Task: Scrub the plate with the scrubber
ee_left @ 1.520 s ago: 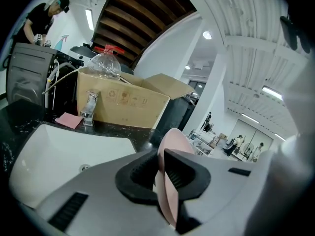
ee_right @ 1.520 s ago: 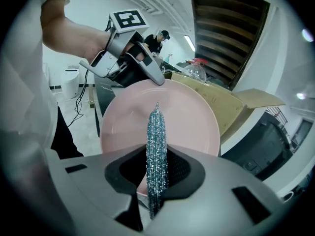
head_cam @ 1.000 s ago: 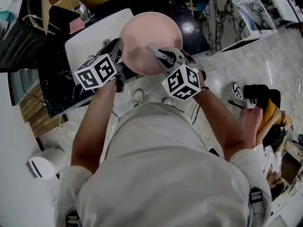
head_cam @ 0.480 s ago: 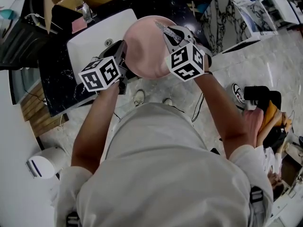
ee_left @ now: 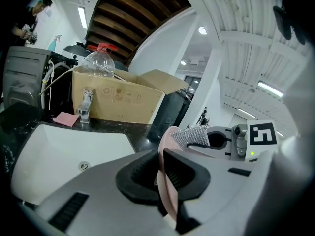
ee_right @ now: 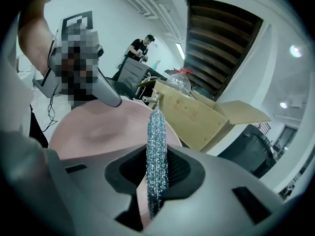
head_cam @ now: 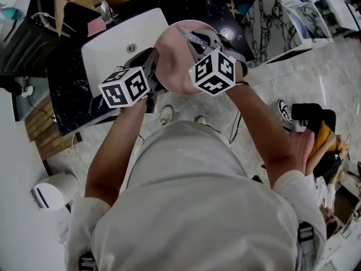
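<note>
**Change since the earlier frame:** we record the right hand-held gripper point(head_cam: 196, 40) carried from the plate's near right side up across its face to the far rim, the scrubber going with it. The plate point(head_cam: 172, 66) now sits a little higher in the head view. The left hand-held gripper point(head_cam: 152, 61) has kept to the same rim.

**Item 1, plate:** pink and round, held clear of the desk point(head_cam: 67, 95) by the near edge of the white sink point(head_cam: 107, 44), and tilted so its face turns up toward the head view. We find its left rim clenched between the left jaws, with pads pressed on both sides of the edge.

**Item 2, scrubber point(ee_right: 156, 146):** a flat pad of silvery mesh, pinched edge-on in the right jaws, which are clamped on it. Its free end reaches the plate's far rim; whether it presses there we cannot tell.

**Item 3, surroundings:** a tap point(ee_left: 84, 104) and an open cardboard box point(ee_left: 118, 100) stand behind the sink, neither in use.

**Step in hand, as we judge it:** scrubbing is under way, at the far end of a stroke.

**Next move, as we judge it:** draw the scrubber back down across the face with steady pressure, covering the parts not yet rubbed. The left grip should brace the rim so the plate neither swings nor slips out.
</note>
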The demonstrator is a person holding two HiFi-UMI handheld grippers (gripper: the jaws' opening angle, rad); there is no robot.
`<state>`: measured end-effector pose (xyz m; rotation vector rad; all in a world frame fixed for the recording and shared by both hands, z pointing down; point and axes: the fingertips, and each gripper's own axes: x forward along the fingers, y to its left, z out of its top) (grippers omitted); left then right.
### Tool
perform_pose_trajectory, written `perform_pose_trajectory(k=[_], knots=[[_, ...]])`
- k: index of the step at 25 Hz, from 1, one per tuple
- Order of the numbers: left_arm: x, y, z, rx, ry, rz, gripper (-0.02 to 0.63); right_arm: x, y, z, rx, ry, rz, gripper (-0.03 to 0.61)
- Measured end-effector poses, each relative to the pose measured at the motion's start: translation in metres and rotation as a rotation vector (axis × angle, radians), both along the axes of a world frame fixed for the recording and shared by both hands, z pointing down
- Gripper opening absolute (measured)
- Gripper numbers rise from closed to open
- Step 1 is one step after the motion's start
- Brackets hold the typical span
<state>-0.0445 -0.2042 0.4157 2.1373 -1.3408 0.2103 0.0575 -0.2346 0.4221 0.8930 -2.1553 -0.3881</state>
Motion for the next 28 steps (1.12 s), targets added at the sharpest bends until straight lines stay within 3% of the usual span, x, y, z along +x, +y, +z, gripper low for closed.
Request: perform_pose_trajectory(k=[11,28], knots=[[0.000,0.001,-0.001,-0.004,0.009,-0.004,0.035,-0.036,0.029,0.004,0.029,0.048,-0.156,0.077],[-0.017,-0.009,-0.006,0.010,0.031,-0.055,0.040,-0.069,0.081,0.030,-0.032,0.091,-0.370,0.077]])
